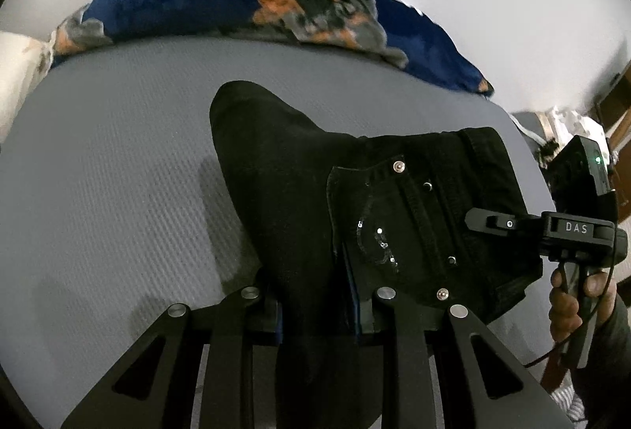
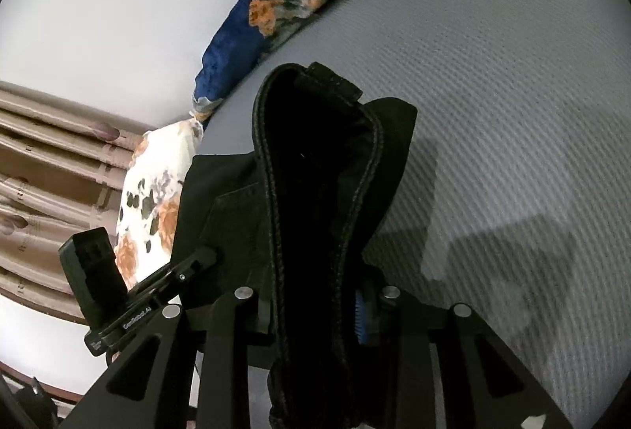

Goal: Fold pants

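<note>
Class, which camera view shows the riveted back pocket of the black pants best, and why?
The left wrist view: the back pocket faces the camera, rivets and stitching visible. The right wrist view shows mainly the waistband edge-on, with only a dark, indistinct pocket panel.

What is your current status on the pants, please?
Left gripper and right gripper both shut on black pants. Pants lifted over grey mattress. Blue blanket behind, apart.

Left hand-held gripper (image 1: pixel 315 314) clamped on black pants (image 1: pixel 299 192), fingers low in frame. Right hand-held gripper (image 2: pixel 315 314) likewise clamped on fabric, its handle gripped by right hand (image 1: pixel 579 302).
</note>
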### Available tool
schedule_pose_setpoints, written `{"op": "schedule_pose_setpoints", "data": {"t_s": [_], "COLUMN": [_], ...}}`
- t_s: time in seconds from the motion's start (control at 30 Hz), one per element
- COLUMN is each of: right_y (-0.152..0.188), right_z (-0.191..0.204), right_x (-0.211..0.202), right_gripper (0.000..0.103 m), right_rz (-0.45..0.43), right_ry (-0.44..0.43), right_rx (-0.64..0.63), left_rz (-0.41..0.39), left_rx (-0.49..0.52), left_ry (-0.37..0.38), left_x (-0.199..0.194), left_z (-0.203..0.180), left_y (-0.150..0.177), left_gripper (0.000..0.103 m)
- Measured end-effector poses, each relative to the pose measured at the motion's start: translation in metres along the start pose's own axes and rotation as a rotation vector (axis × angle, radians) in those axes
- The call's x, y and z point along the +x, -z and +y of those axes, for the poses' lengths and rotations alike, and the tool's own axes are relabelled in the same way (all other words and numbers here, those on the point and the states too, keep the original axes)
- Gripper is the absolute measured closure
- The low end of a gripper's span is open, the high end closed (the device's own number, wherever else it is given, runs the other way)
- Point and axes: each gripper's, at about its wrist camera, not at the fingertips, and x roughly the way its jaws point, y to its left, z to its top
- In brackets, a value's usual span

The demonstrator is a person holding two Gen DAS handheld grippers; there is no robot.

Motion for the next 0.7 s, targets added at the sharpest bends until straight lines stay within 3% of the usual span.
{"op": "schedule_pose_setpoints", "data": {"t_s": [0.4, 0.53, 0.6, 0.7], "right_y": [-0.103, -0.117, -0.117, -0.110], "right_z": [0.015, 0.012, 0.006, 0.000], "right_x": [0.044, 0.060, 0.066, 0.070], "right_gripper": [0.077, 0.077, 0.073, 0.057], "right_rz": [-0.018, -0.023, -0.025, -0.037], "right_ry": [0.030, 0.097, 0.147, 0.241], "right_rx": [-0.074, -0.102, -0.108, -0.146], "left_rz": [-0.081, -0.043, -0.019, -0.002], "left_rx": [-0.018, -0.051, -0.073, -0.087], "left_ry": [-0.038, -0.061, -0.068, -0.069], "left_x": [0.039, 0.066, 0.079, 0.090], "left_z": [0.037, 0.060, 0.072, 0.082], "left_y": [-0.083, -0.089, -0.082, -0.069], "left_gripper": [0.079, 0.079, 0.075, 0.059]}}
